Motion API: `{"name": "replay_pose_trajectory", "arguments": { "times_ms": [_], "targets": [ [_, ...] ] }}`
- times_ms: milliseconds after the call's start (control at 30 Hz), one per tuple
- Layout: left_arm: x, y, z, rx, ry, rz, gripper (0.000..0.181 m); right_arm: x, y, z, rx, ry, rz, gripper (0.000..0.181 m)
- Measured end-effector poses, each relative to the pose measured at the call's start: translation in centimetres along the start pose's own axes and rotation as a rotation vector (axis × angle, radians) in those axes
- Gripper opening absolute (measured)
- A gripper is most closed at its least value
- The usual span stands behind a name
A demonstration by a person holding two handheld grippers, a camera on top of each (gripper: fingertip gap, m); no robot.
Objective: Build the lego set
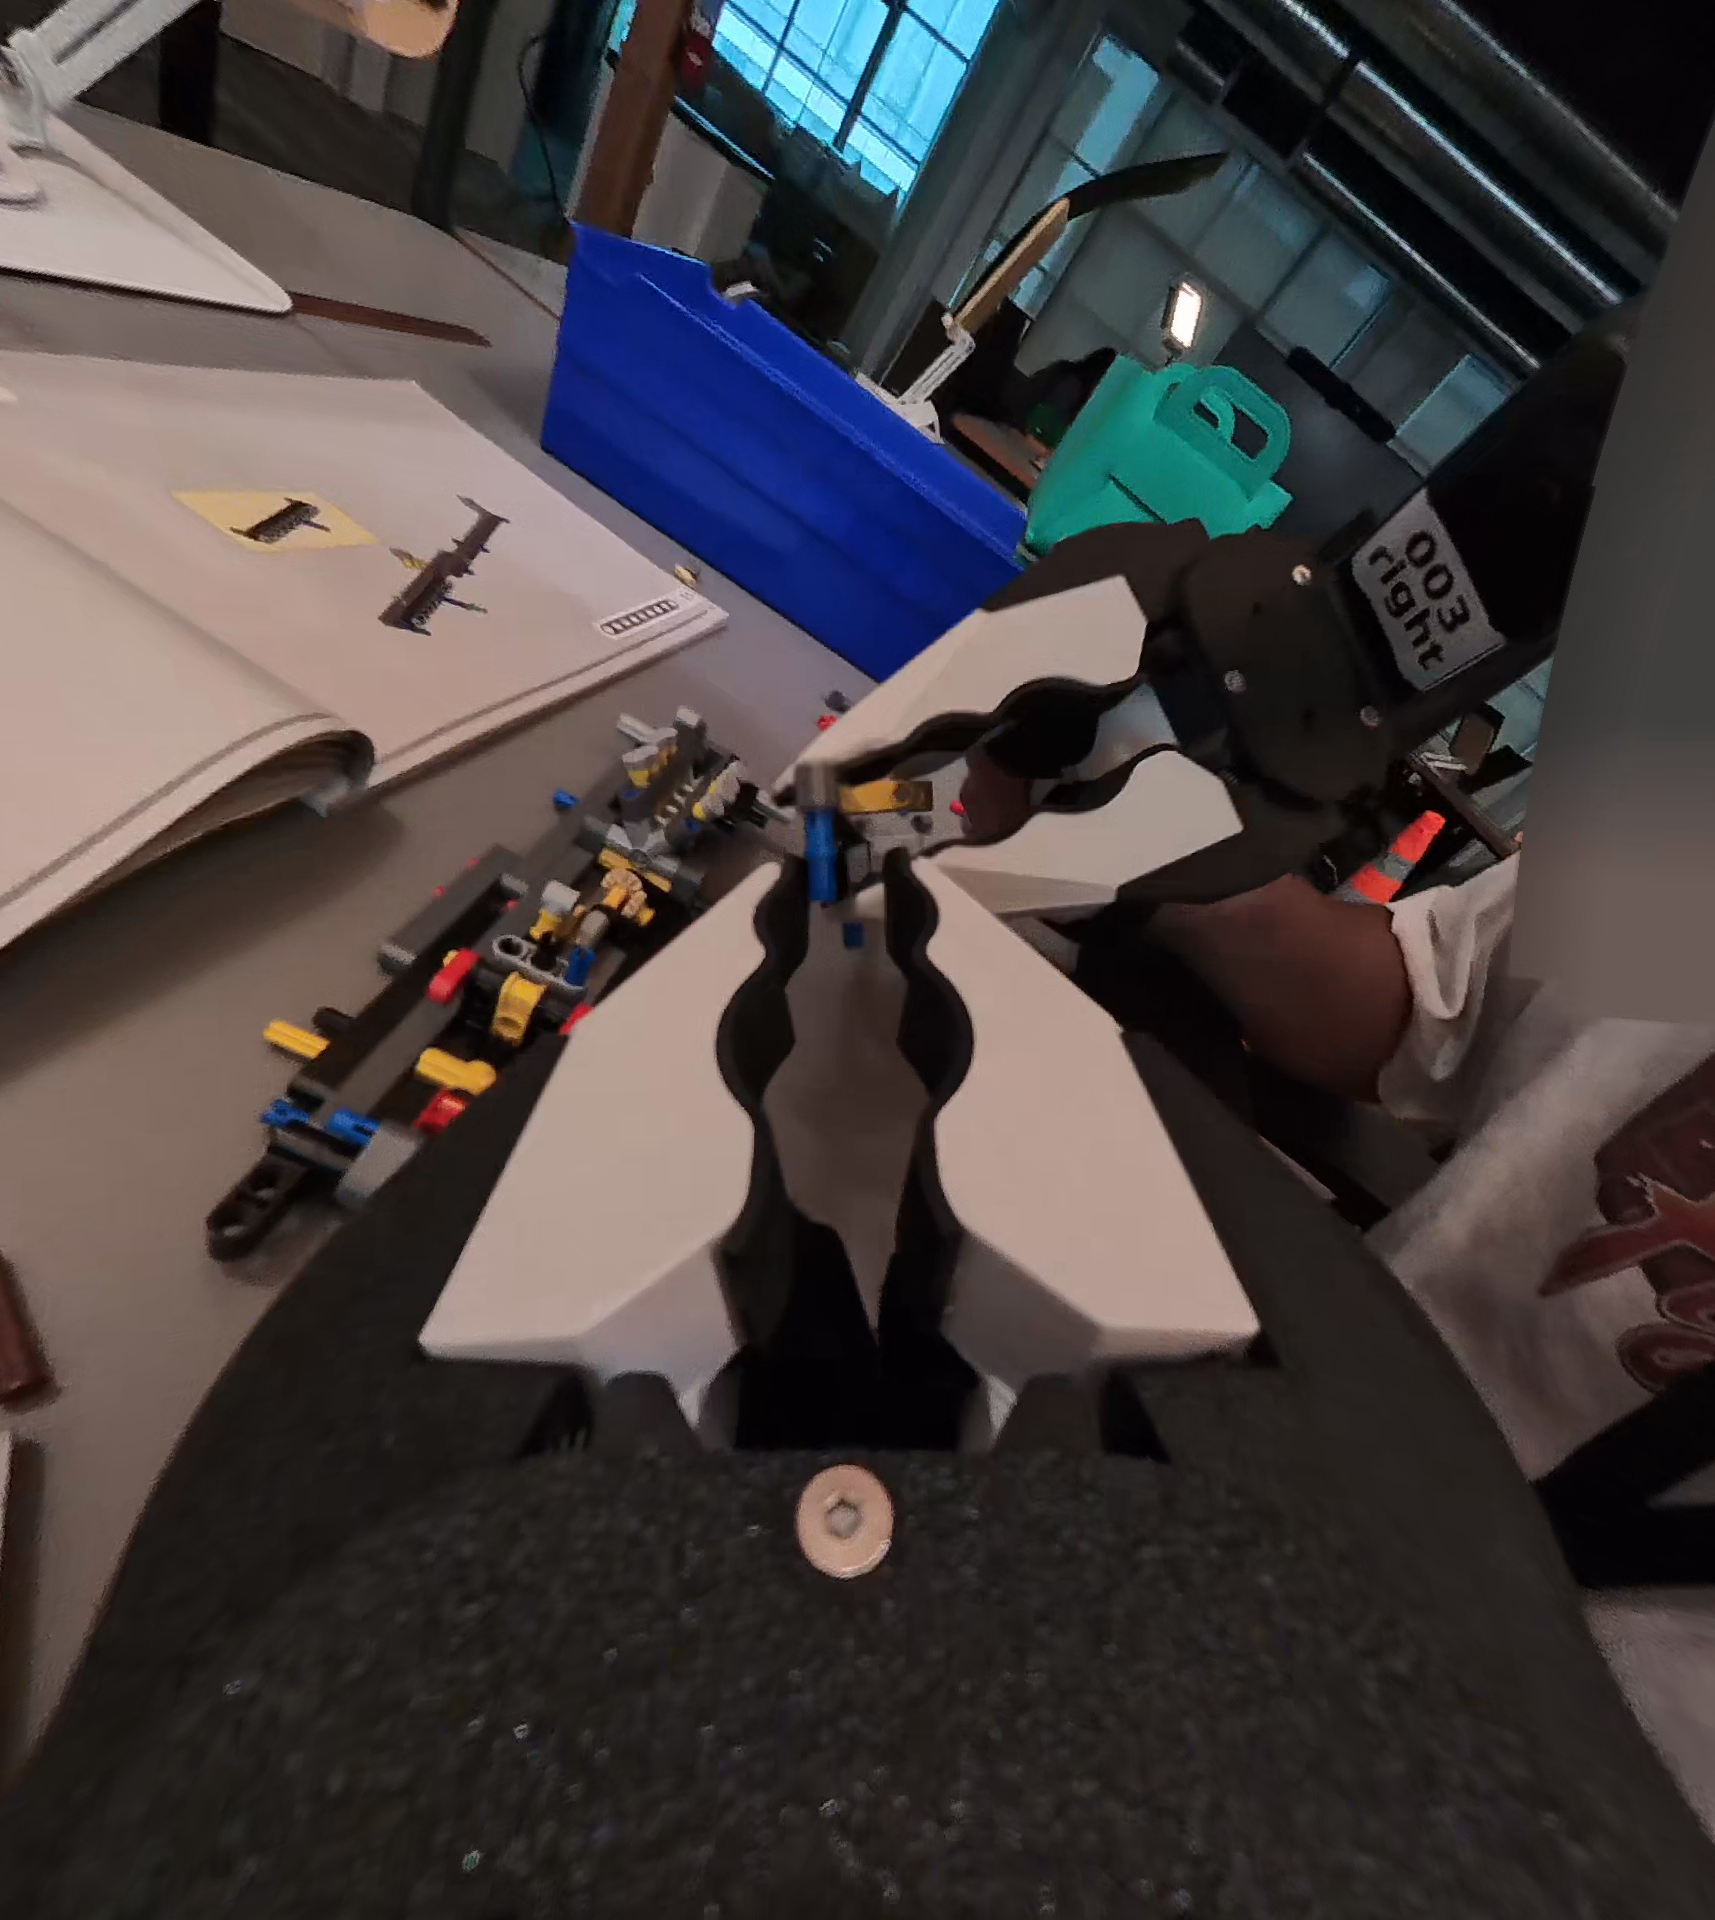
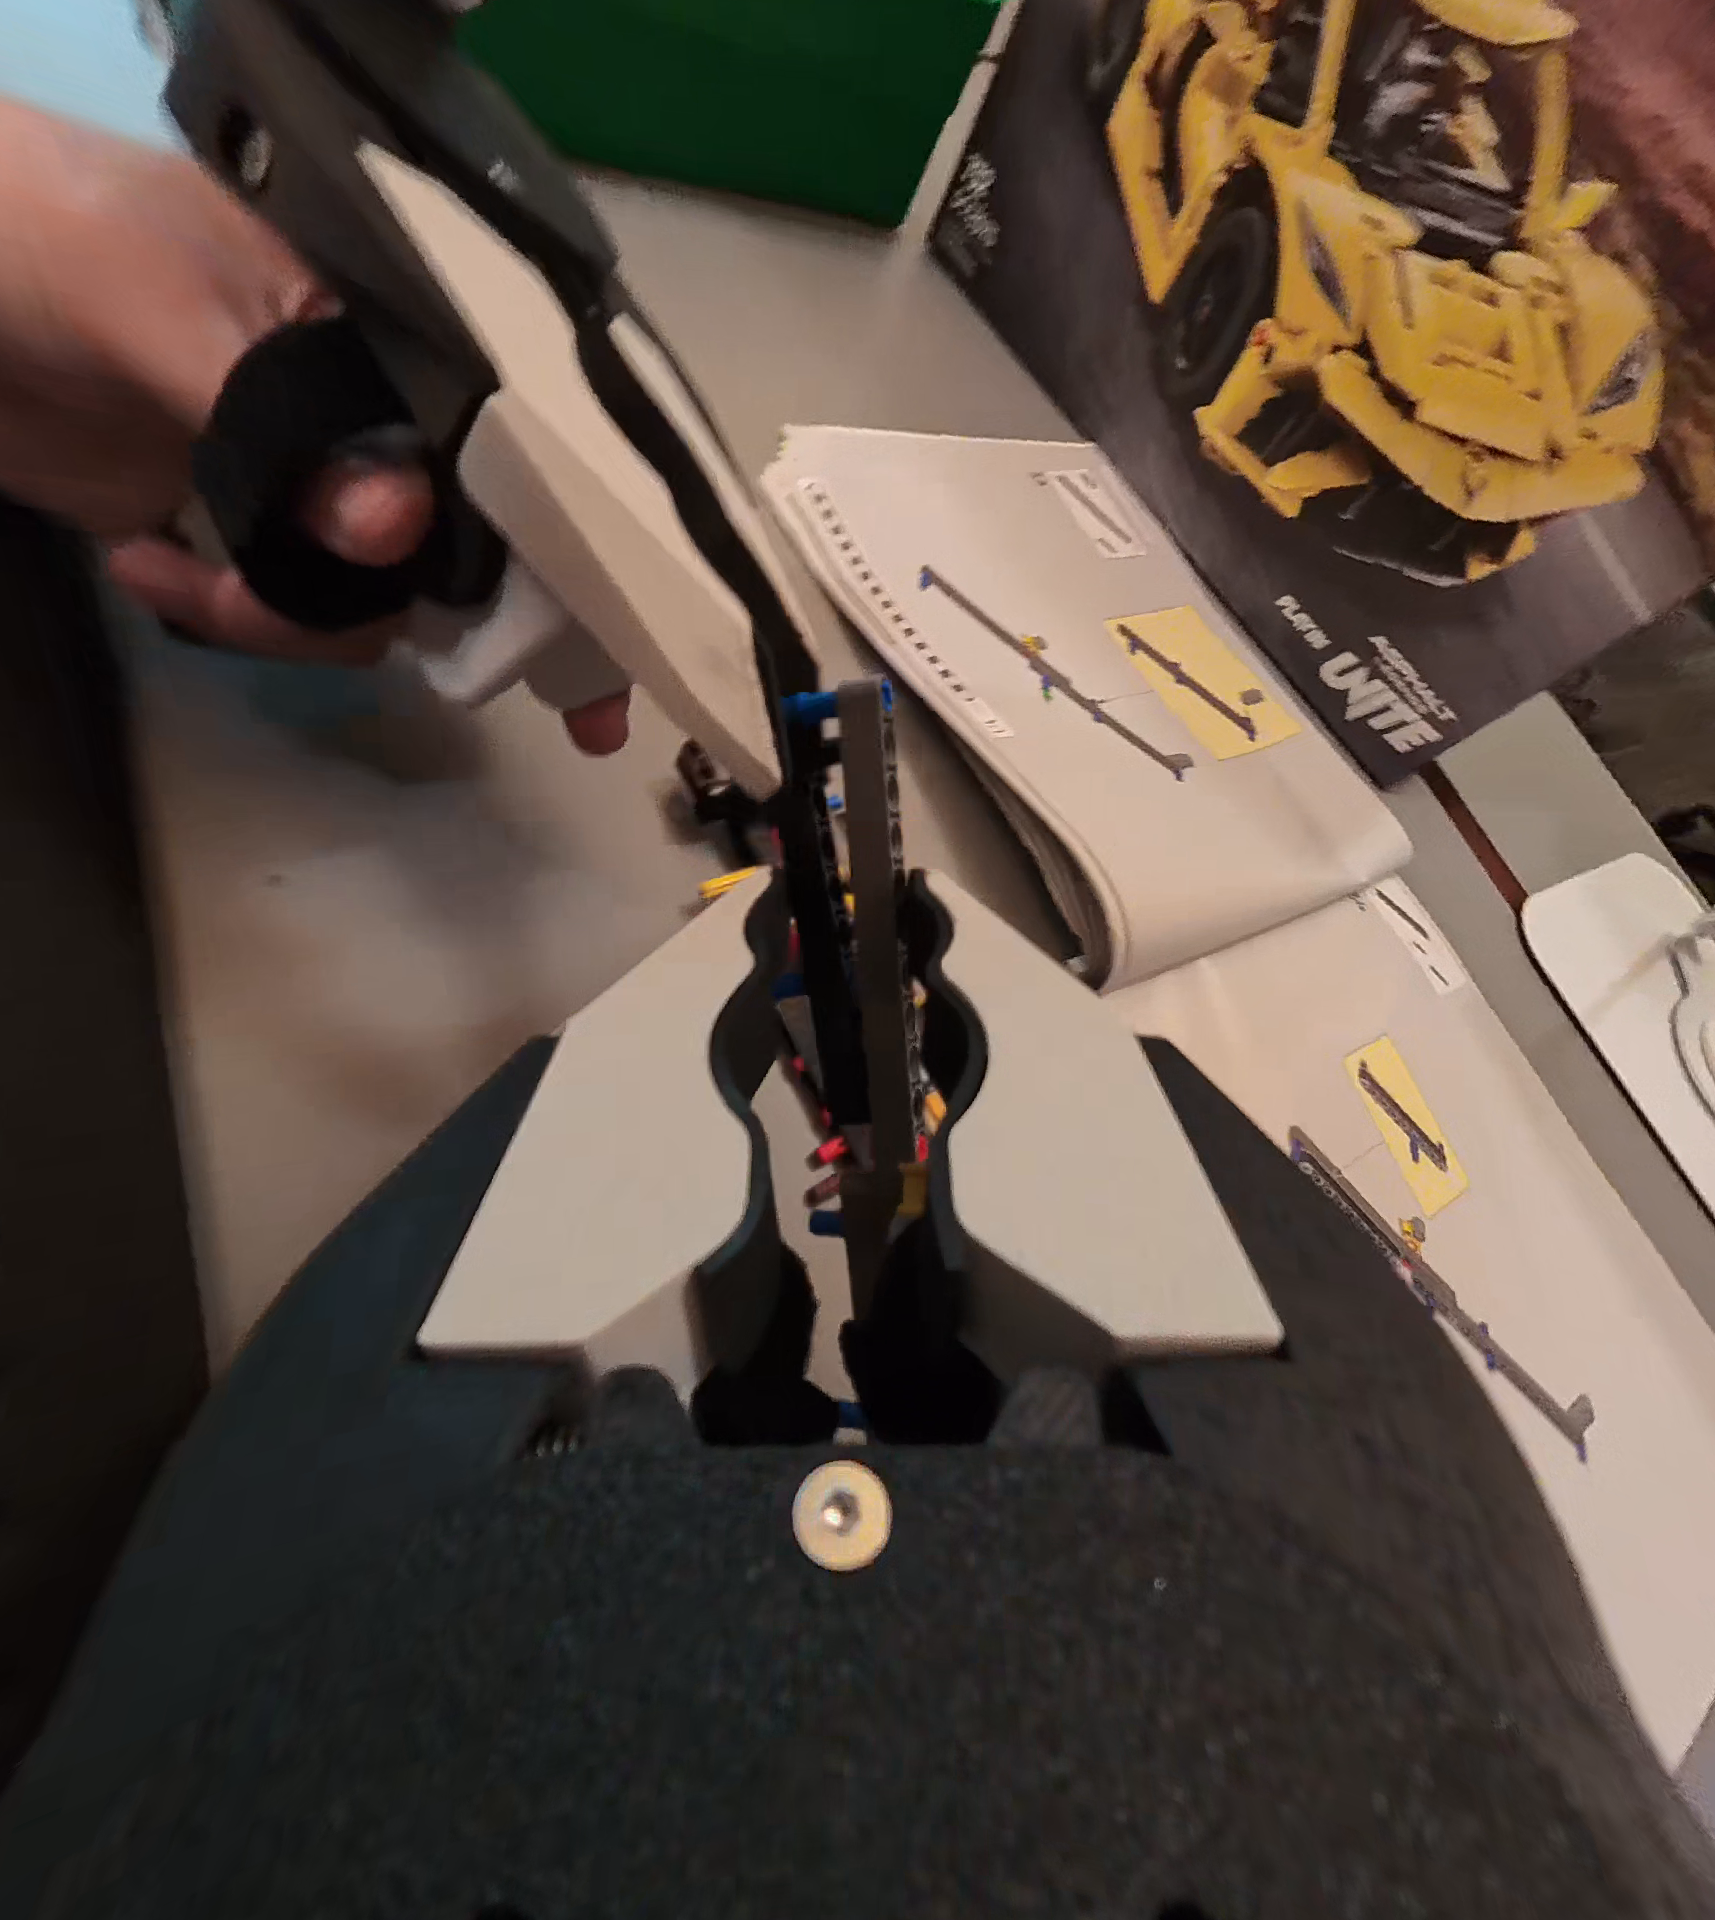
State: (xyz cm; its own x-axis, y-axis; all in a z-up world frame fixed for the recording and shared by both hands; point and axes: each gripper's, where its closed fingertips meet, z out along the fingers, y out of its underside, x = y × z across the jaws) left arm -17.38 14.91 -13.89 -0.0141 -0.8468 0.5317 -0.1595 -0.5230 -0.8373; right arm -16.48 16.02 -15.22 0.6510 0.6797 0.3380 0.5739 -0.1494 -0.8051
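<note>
Dark grey long beam [image 2: 868,935], long axis running straight out along the right gripper [image 2: 848,914] clamped on it; left gripper [image 1: 837,883] pinching blue pin [image 1: 820,847] at its far end

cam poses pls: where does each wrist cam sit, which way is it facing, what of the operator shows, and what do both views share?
Left wrist view: sits on the left gripper, looks along its fingers over the table at the long lego assembly, open manual and blue bin; the right gripper and a forearm show.
Right wrist view: sits on the right gripper, looks down the dark lego beam it clamps toward the manual and set box; a hand holds the left gripper.
Shared: both grippers, manual, lego.
</note>
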Motion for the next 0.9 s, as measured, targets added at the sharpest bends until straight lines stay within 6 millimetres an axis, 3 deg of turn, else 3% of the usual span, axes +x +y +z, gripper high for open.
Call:
{"name": "replay_pose_trajectory", "arguments": {
  "times_ms": [100,233,300,400,633,900],
  "targets": [
    [-0.5,-0.7,0.6,0.028,-0.015,-0.033,0.013,2.3,-0.4,-0.4,0.027,0.064,0.123,0.020],
    [-0.3,-3.4,0.9,0.141,-0.023,-0.003,0.015,1.9,-1.7,-0.7,0.114,-0.042,0.276,0.020],
    [-0.2,-3.6,1.2,0.145,-0.024,-0.002,0.008,3.0,-1.6,-0.9,0.128,0.014,0.300,0.020],
    [0.0,-3.6,1.3,0.164,-0.034,0.014,0.007,2.9,-1.7,-1.0,0.153,-0.019,0.354,0.020],
    [-0.4,-4.3,0.9,0.210,-0.059,-0.002,0.008,2.3,-1.8,-0.4,0.129,-0.053,0.315,0.021],
    [-1.1,-4.0,0.6,0.193,-0.098,-0.006,0.007,2.4,-1.7,0.3,0.085,0.022,0.212,0.021]
  ]
}}
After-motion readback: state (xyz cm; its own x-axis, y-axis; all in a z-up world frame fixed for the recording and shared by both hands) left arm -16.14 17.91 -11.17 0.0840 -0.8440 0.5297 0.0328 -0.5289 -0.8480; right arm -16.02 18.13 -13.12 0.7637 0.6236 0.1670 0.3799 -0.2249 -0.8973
